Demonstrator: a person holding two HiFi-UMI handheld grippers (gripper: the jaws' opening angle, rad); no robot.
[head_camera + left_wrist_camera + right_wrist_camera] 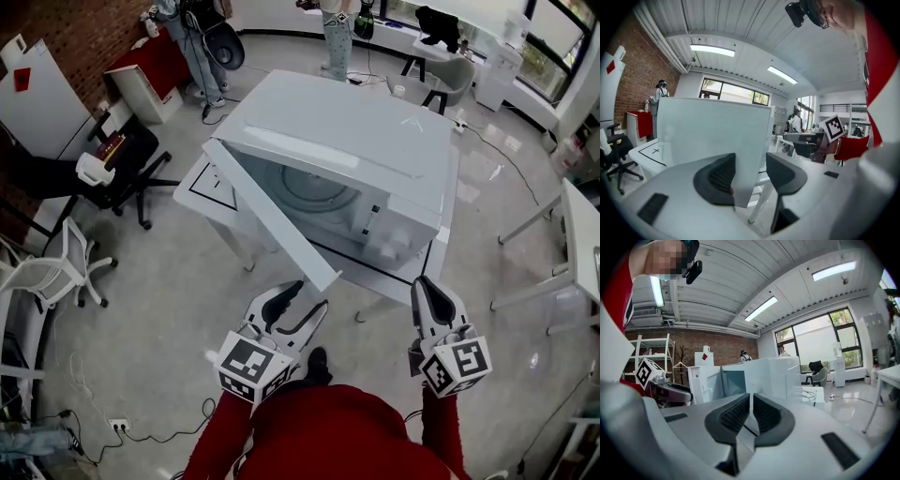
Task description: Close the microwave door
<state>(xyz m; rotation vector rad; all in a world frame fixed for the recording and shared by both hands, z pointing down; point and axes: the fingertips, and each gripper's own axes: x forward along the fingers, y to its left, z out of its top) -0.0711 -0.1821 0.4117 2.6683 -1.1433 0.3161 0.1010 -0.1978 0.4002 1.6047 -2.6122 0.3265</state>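
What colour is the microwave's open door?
The microwave door is plain white. It shows best in the head view.

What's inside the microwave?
Inside the microwave there is a round plate with no food showing on it. The open door covers the near part.

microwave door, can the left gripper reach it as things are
Probably yes: the left gripper has its jaws apart right at the free edge of the open microwave door, and nothing stands in between.
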